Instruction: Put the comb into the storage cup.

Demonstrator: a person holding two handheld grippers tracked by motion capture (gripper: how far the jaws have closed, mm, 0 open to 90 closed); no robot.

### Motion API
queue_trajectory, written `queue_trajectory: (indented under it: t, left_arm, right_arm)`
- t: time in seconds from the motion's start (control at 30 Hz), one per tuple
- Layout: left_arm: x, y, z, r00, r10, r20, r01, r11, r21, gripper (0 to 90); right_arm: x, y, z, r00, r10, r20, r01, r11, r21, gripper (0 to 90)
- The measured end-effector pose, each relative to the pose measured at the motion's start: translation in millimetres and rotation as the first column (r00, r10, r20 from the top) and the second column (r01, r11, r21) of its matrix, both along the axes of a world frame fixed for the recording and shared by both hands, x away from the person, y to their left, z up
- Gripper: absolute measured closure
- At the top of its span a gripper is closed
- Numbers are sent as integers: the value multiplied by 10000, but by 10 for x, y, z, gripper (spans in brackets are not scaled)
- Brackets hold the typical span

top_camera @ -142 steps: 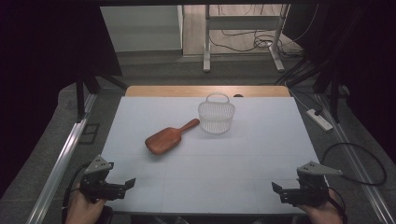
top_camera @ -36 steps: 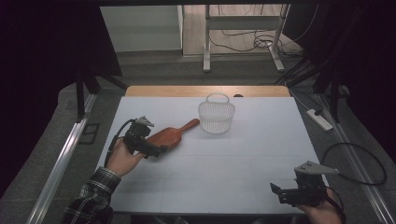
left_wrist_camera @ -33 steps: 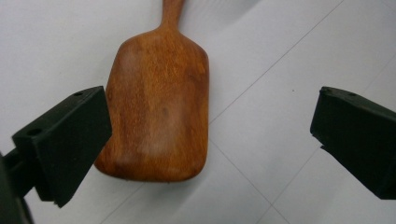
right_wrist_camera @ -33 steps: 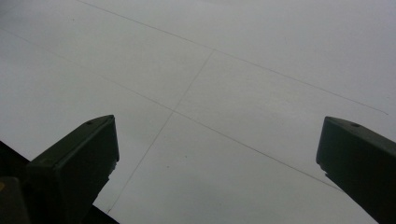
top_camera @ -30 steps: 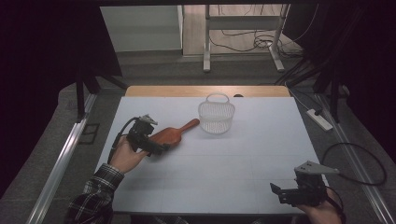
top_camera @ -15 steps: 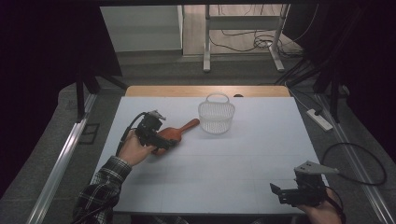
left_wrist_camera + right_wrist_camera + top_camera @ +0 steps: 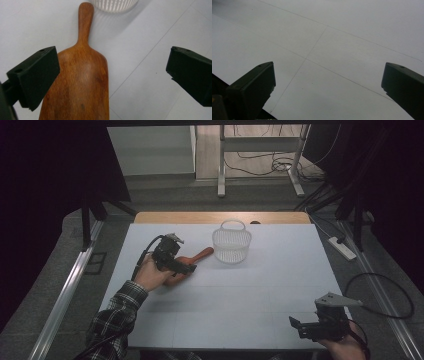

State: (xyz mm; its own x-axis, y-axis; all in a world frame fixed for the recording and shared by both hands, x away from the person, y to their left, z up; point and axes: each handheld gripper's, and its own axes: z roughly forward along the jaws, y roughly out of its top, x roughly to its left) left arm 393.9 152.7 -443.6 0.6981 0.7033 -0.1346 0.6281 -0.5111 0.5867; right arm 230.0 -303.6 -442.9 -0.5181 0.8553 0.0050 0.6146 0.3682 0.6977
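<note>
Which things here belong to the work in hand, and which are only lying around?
In the work:
- left gripper, open over the spoon
- wooden spoon
- white basket, close to the spoon handle's tip, probably part of it

Lying about:
- right gripper, open, idle over bare table
- power strip beside the table

Even overhead light falls on the pale white worktop, while the room around it sinks into near-black. Shadows are soft and faint. The reddish-brown wooden paddle looks slightly blurred up close, and the right gripper view is dim, greyish and grainy.
</note>
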Motion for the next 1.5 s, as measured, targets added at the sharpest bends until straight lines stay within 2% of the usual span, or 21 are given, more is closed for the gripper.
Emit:
queue_trajectory:
  t: [0.67, 0.83, 0.93, 1.37, 1.5]
  left_arm:
    - [238, -221, 5, 9995, -311, -71, 312, 9995, 106, 0]
    - [290, -292, 2, 9996, -260, 59, 257, 9988, 409, 35]
    - [307, -318, 1, 9992, -388, 15, 386, 9977, 565, 148]
    - [429, -364, -28, 9989, -355, -297, 369, 9982, 474, 891]
    - [474, -395, -52, 9984, -329, -454, 353, 9980, 531, 891]
  right_arm:
    - [0, 0, -1, 10000, 59, -23, -59, 10000, -12, 0]
    - [-1, 1, -1, 10000, 91, -14, -91, 10000, -20, 0]
    - [-2, 2, -2, 9999, 106, -13, -106, 9999, -24, 0]
    - [0, 9, -4, 9997, 215, -68, -216, 9998, -58, 0]
    - [-1, 10, -5, 9998, 213, -67, -213, 9997, -68, 0]
